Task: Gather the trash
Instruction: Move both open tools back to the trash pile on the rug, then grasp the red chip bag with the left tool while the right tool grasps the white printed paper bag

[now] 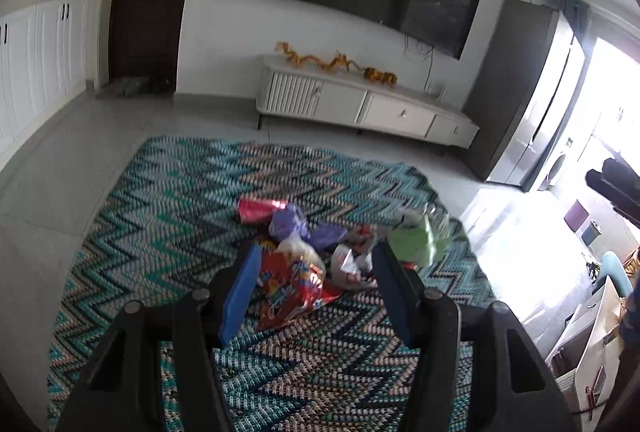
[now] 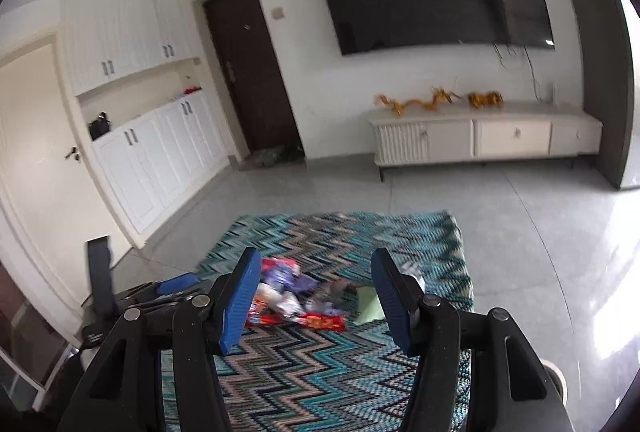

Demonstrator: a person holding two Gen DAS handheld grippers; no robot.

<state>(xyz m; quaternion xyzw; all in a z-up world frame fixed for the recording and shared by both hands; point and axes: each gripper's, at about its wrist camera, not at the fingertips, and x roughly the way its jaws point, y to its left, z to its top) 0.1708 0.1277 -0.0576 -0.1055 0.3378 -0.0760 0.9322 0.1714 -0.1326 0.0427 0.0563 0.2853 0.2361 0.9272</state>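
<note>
Trash (image 1: pixel 320 252) is heaped on the zigzag rug (image 1: pixel 168 216), untouched. Both the left gripper (image 1: pixel 316 260) and right gripper (image 2: pixel 314 268) are held spread and empty above it, so the approach seems in hand; next, a descent onto the red wrapper (image 1: pixel 292 288) is called for.

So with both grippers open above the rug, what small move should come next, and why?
Probably lower the left gripper onto the red wrapper. Its jaws are open and already frame that wrapper, the nearest piece of the trash pile on the rug. The right gripper is also open and holds nothing.
</note>
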